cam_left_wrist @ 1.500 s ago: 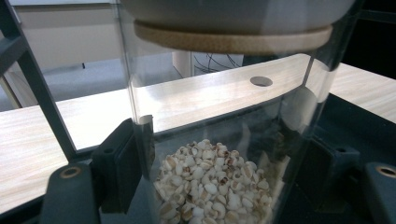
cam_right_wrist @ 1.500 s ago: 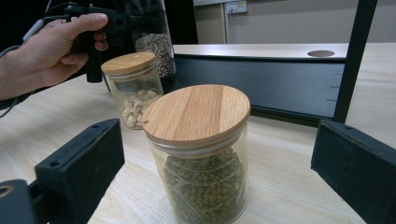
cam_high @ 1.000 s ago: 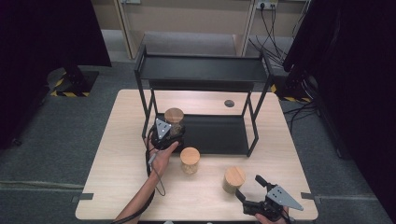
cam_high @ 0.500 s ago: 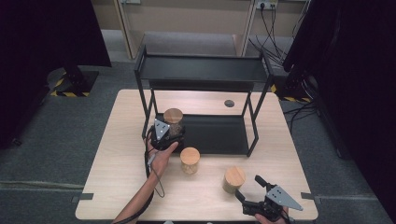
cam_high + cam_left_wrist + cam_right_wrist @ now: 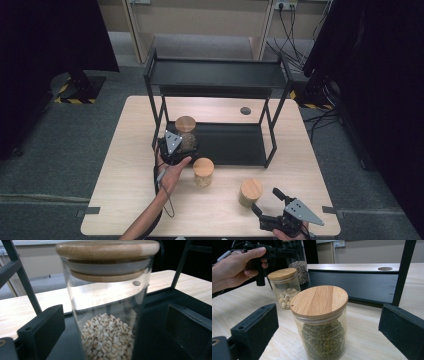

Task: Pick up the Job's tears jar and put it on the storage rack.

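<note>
A glass jar of pale grains [image 5: 107, 315] with a wooden lid [image 5: 185, 124] stands on the left end of the black rack's lower shelf [image 5: 235, 145]. My left gripper [image 5: 183, 147] is open around it, a jaw on each side with a gap to the glass. Near the table's front right, a jar of green beans [image 5: 322, 340] with a wooden lid [image 5: 250, 189] stands between the wide-apart jaws of my open right gripper [image 5: 265, 200], untouched. A third jar, holding white seeds [image 5: 284, 293], stands on the table [image 5: 203, 171] between the other two.
The black two-tier rack [image 5: 215, 75] takes up the back half of the wooden table [image 5: 125, 150]; its posts [image 5: 271, 145] stand near both jars. A round cable hole [image 5: 245, 110] lies behind the rack. A person's hand [image 5: 234, 267] holds the left gripper.
My right gripper has edged slightly left toward the green-bean jar. The left gripper and the jars have hardly moved.
</note>
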`<state>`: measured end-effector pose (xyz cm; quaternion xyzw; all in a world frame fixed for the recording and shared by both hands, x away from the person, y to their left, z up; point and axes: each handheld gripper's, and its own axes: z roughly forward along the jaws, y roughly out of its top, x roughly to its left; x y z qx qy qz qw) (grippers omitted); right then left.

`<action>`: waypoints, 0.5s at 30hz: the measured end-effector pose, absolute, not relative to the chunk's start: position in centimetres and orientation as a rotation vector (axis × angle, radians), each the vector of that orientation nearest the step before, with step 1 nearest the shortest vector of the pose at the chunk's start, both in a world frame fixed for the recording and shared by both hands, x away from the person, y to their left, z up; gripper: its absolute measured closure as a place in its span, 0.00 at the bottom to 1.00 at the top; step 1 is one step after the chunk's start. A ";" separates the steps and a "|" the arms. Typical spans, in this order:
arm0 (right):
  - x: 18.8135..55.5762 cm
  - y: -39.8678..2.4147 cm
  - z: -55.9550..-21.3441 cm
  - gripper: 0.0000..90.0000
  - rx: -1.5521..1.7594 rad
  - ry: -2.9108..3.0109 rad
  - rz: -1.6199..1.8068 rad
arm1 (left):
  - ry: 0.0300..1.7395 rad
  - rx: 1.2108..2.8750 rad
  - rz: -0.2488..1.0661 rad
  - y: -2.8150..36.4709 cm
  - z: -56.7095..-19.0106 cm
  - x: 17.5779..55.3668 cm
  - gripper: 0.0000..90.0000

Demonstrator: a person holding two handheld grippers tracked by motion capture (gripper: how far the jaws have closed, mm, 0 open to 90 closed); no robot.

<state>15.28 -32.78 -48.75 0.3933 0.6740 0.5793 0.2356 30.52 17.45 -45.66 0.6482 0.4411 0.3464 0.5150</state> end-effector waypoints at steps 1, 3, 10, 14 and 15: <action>15.3 -32.8 -48.8 0.03 1.079 1.848 1.589 | 1.058 1.556 0.830 17.5 -45.7 30.4 0.03; 15.3 -32.8 -48.8 0.03 1.080 1.846 1.591 | 1.054 1.554 0.825 17.6 -45.7 30.1 0.03; 15.3 -32.8 -48.7 0.03 1.082 1.847 1.591 | 1.029 1.559 0.810 18.0 -45.6 28.9 0.03; 15.2 -32.8 -48.7 0.03 1.081 1.846 1.592 | 1.009 1.566 0.803 18.1 -45.5 28.2 0.03; 15.2 -32.8 -48.7 0.03 1.082 1.845 1.592 | 1.004 1.568 0.802 18.1 -45.5 28.1 0.03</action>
